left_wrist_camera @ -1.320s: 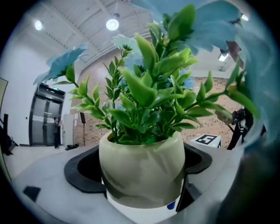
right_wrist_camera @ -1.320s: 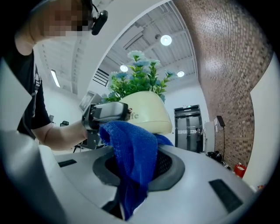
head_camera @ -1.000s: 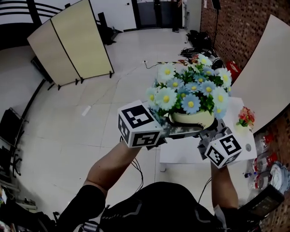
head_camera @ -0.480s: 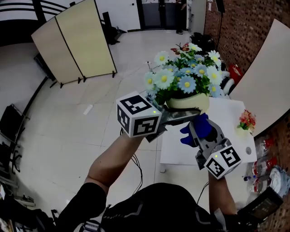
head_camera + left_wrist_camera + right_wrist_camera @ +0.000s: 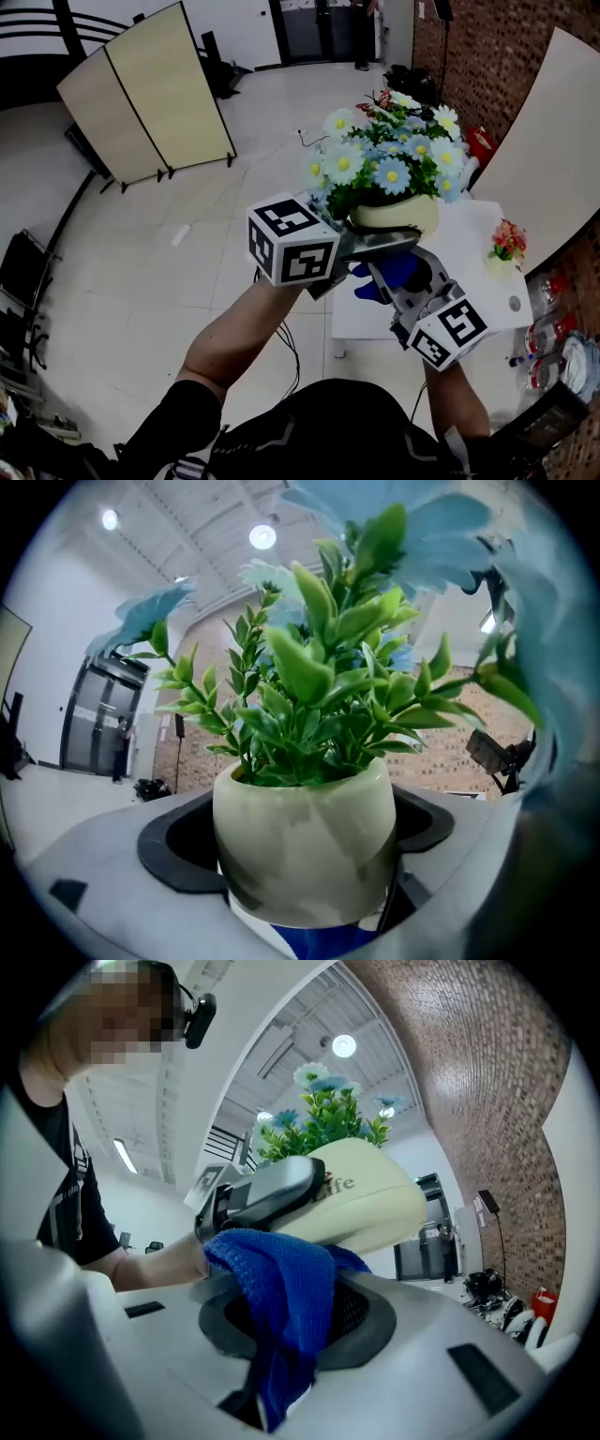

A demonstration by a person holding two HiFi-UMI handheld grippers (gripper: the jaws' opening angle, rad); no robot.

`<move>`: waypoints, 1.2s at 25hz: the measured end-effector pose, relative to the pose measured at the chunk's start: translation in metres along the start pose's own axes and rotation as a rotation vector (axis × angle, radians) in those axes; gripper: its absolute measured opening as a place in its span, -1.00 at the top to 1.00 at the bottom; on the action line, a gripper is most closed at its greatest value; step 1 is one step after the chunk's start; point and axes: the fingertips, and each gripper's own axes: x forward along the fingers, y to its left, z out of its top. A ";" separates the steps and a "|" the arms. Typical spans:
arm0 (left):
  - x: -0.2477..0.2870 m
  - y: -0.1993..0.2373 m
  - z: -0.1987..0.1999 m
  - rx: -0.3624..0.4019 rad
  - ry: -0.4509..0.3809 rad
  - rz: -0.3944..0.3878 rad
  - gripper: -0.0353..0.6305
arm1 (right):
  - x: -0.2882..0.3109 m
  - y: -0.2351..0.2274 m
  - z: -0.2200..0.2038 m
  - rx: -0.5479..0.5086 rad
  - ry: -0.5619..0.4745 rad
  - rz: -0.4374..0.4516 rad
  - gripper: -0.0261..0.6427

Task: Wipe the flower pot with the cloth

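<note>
Between left gripper (image 5: 379,243) jaws, cream flower pot (image 5: 305,846), blue daisies (image 5: 389,174), cloth (image 5: 281,1302) beneath

left forearm (image 5: 234,333) and right forearm (image 5: 459,398) reaching forward, left gripper (image 5: 377,244) clamping the flower pot (image 5: 398,216) between its 2 jaws, right gripper (image 5: 401,279) just beneath, pinching the cloth (image 5: 380,275)
</note>
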 end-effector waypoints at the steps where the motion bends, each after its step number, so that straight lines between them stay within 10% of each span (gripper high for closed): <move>1: -0.001 -0.001 0.000 -0.009 0.001 -0.007 -0.70 | 0.004 -0.001 0.000 -0.008 0.010 -0.004 0.64; 30: 0.001 -0.003 -0.001 -0.036 -0.023 -0.044 -0.70 | 0.011 -0.002 -0.006 0.040 0.049 -0.007 0.64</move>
